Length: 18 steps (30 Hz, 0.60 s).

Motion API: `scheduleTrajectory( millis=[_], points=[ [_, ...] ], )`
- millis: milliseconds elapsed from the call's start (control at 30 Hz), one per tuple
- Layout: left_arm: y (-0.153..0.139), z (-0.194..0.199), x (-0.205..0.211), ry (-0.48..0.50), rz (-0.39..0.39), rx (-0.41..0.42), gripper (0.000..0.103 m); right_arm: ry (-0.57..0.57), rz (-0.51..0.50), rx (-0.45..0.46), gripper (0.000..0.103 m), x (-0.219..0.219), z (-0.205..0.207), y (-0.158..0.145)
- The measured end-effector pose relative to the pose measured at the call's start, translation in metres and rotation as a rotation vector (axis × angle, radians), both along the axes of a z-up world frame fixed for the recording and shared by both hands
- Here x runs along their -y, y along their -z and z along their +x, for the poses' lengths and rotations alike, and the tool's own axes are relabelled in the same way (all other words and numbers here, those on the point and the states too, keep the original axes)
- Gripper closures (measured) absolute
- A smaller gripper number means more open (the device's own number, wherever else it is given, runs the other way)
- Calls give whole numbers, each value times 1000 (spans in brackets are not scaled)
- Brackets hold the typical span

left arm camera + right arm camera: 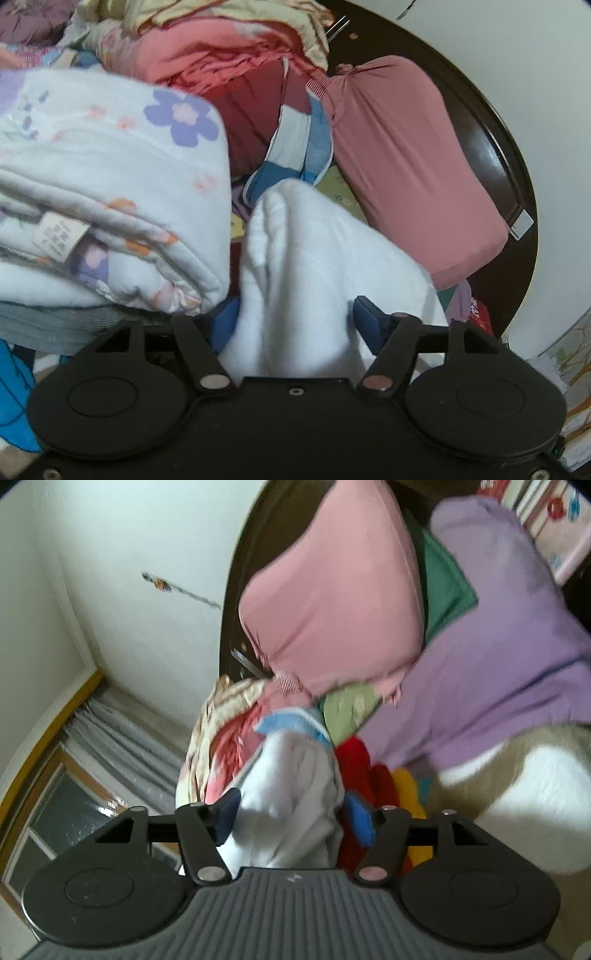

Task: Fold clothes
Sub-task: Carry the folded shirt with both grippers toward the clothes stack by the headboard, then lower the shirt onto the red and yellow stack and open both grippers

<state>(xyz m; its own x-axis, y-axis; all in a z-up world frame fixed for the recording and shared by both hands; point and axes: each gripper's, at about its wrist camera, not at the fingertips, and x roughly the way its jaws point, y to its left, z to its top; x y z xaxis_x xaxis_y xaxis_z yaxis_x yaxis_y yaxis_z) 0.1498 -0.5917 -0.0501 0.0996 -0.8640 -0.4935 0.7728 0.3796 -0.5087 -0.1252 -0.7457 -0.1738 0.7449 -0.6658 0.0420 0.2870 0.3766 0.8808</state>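
Observation:
A white garment [295, 266] is bunched between the blue pads of my left gripper [295, 321], which is shut on it. In the right wrist view my right gripper [291, 816] is shut on a white cloth with a light blue edge [291, 782]; I cannot tell whether it is the same garment. A folded white floral cloth [110, 192] lies on a stack at the left of the left wrist view, close beside the held garment.
A pink pillow [399, 158] leans on the dark headboard [495, 147]. Red and pink bedding [229, 74] is piled behind. A purple pillow [498, 664], a green cloth [443, 579] and a red and yellow item [369, 775] lie to the right. A curtained window [92, 775] is at left.

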Motion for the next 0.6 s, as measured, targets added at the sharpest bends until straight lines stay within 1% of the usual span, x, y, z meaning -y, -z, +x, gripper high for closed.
scheduleTrajectory(
  millis=[67, 133, 167, 200, 267, 333, 367, 400, 433, 467, 533, 600],
  points=[
    [-6, -5, -6, -5, -3, 28, 31, 13, -26, -13, 36, -9, -10, -6],
    [-12, -11, -15, -16, -9, 57, 29, 18, -51, -47, 31, -17, -14, -15],
    [-15, -14, -19, -19, -14, 71, 28, 21, -61, -57, 26, -21, -17, -21],
    [-18, -17, -23, -20, -22, 84, 26, 23, -72, -74, 23, -26, -20, -26],
    [-25, -25, -33, -23, -30, 111, 26, 26, -87, -110, 23, -37, -25, -37],
    [-30, -32, -43, -23, -30, 136, 23, 27, -79, -143, 15, -48, -28, -49],
    [-34, -36, -47, -20, -23, 155, 21, 27, -74, -159, 7, -53, -30, -55],
    [-37, -41, -50, -21, -8, 184, 18, 27, -72, -184, 4, -58, -30, -62],
    [-40, -46, -52, -26, 9, 217, 15, 26, -71, -211, 3, -63, -30, -70],
    [-44, -51, -55, -22, 24, 252, 13, 27, -73, -239, 0, -68, -30, -78],
    [-51, -63, -58, -2, 48, 318, 12, 33, -65, -318, 0, -76, -28, -95],
    [-58, -74, -61, -4, 76, 390, 10, 22, -31, -383, 0, -81, -26, -109]
  ],
)
